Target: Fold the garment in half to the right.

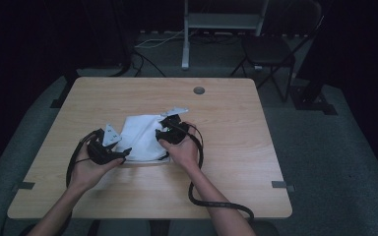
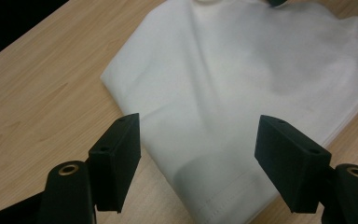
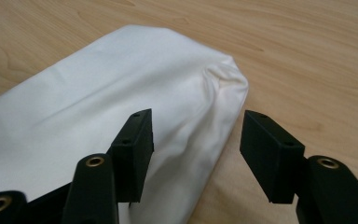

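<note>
One white cloth (image 1: 140, 136) — two grippers, left gripper (image 1: 118, 156) and right gripper (image 1: 165, 129), both open.

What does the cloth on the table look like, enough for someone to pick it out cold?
Start at the light wooden table. Near its middle, between the person's two hands, lies a white cloth folded into several layers. It is the one soft, pale thing on the table; the left gripper and right gripper beside it are black and hard.
</note>
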